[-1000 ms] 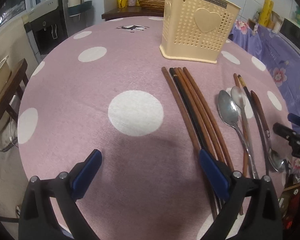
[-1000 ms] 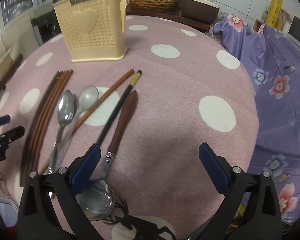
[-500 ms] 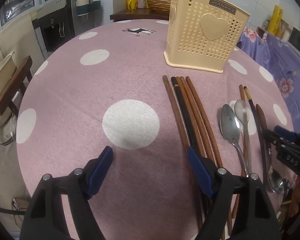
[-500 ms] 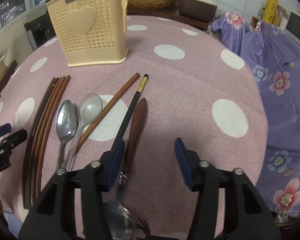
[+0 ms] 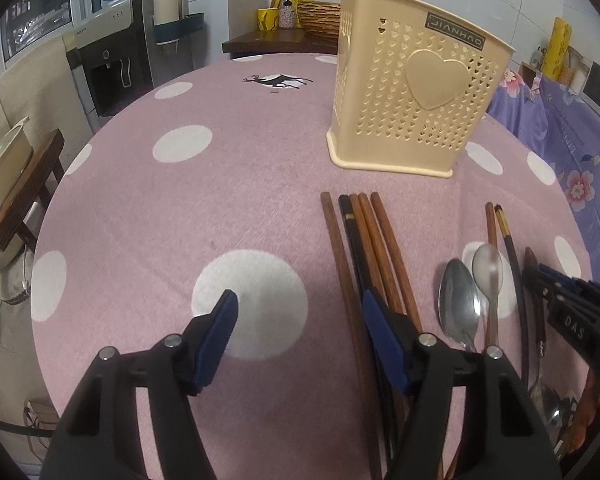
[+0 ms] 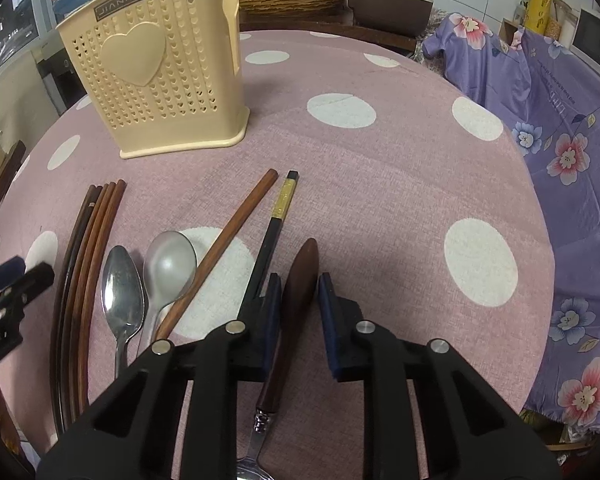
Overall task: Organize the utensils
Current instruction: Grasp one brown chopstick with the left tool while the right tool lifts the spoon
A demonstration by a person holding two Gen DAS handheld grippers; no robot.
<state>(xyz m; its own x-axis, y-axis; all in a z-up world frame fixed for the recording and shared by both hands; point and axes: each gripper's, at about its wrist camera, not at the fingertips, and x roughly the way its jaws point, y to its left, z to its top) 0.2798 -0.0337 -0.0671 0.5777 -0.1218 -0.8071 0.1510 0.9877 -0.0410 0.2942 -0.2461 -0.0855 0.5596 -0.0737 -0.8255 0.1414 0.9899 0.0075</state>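
The right gripper [image 6: 296,312] jaws are closing around the dark wooden handle of a steel spoon [image 6: 300,276] lying on the pink polka-dot bench [image 6: 380,184], not yet pressing. The left gripper [image 5: 300,328] jaws, apart and closing, straddle one brown wooden chopstick [image 5: 342,264]. Squeeze squarely before lifting toward the cream perforated plastic holder [image 6: 156,76]

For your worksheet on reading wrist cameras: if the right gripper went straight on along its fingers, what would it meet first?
Probably the wooden-handled spoon: its handle already lies between the closing jaws of the right gripper. Past it, only the tablecloth.
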